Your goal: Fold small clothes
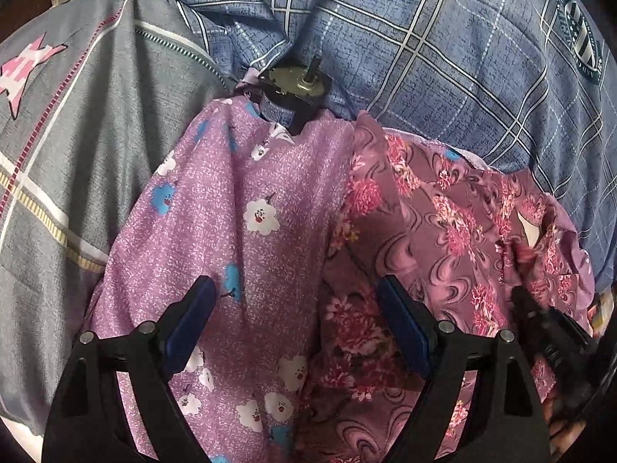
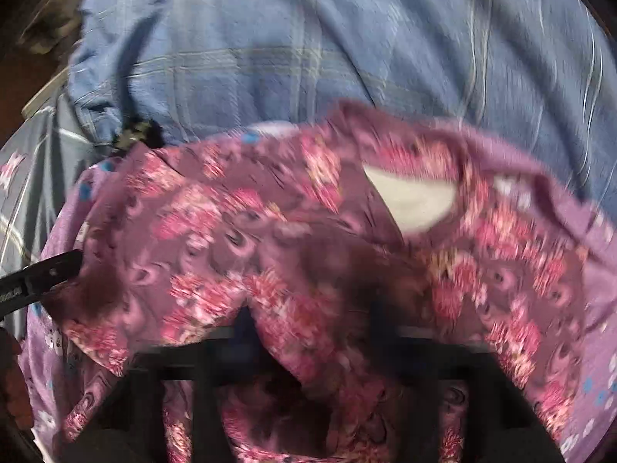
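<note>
Lying on the bed [image 1: 443, 38], the floral garment [image 1: 424, 200] is spread under the left claw [image 1: 295, 322], which is held released above it, while its nearer right part is grasped by the clenched right claw [image 2: 308, 332].

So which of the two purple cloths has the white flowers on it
The lighter lilac cloth, lying on the left under the open left gripper. It is speckled with white and blue flowers, while the darker cloth beside it has pink blooms and swirls.
</note>
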{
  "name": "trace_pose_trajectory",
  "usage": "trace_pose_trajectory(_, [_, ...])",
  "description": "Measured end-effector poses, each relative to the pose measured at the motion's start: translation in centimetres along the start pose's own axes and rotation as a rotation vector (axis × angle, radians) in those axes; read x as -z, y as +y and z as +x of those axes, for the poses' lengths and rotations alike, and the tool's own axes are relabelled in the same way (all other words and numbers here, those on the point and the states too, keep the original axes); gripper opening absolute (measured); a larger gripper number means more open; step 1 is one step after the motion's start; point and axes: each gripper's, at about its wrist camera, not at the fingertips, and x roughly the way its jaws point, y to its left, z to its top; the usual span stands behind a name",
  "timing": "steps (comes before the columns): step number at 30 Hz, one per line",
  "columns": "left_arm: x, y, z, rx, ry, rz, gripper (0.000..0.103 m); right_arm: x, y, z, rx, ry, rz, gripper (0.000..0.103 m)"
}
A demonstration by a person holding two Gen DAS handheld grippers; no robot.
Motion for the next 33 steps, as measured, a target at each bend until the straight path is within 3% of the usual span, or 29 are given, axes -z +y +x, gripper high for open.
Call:
trace_pose_trajectory(1, [0.0, 0.1, 0.0, 0.003, 0.001, -0.003, 0.086, 0.1, -1.1, -0.4, -0.025, -0.013, 0.038, 0.014])
trace_pose_trajectory(7, [0.5, -1.0, 0.7, -0.018, 0.013, 0.036, 0.086, 1.9, -10.9, -7.3, -0.215, -0.237, 0.277, 0.012])
trace_pose_trajectory(12, [1.5, -3.3, 1.6, -0.027, 0.035, 0.097, 0.087, 5.5, -19.6, -6.7, -0.215, -0.246, 0.48, 0.012])
trace_pose_trajectory(14, [1.7, -4.2, 1.7, -0.041, 0.03, 0.124, 0.087, 7.2, -22.6, -5.2, -0.321, -0.224, 0.604, 0.025])
trace_pose_trajectory(16, [1.8, -4.8, 1.6, -0.061, 0.018, 0.141, 0.087, 8.8, -24.4, -3.3, -0.409, -0.148, 0.729, 0.039])
trace_pose_trajectory(17, [1.9, -5.0, 1.4, -0.069, 0.01, 0.147, 0.086, 9.6, -25.1, -2.7, -0.455, -0.123, 0.768, 0.039])
trace_pose_trajectory(19, [2.1, -5.2, 1.2, -0.074, 0.001, 0.152, 0.087, 10.7, -26.5, -3.8, -0.475, -0.189, 0.81, 0.044])
trace_pose_trajectory(20, [2.1, -5.3, 1.0, -0.074, -0.001, 0.153, 0.086, 11.1, -27.2, -5.0, -0.424, -0.232, 0.821, 0.05])
trace_pose_trajectory(23, [2.2, -5.8, 0.0, -0.076, -0.034, 0.156, 0.086, 12.0, -28.2, -7.8, -0.284, -0.328, 0.808, 0.05])
trace_pose_trajectory(28, [2.6, -7.9, -3.0, -0.031, -0.158, 0.194, 0.087, 8.9, -23.7, -9.7, -0.33, -0.362, 0.572, 0.029])
trace_pose_trajectory(30, [3.1, -8.7, -3.0, -0.023, -0.161, 0.225, 0.087, 8.2, -21.6, -9.2, -0.366, -0.325, 0.492, 0.027])
trace_pose_trajectory(33, [3.7, -10.0, -1.0, -0.031, -0.09, 0.275, 0.086, 7.5, -18.5, -7.4, -0.385, -0.259, 0.372, 0.027])
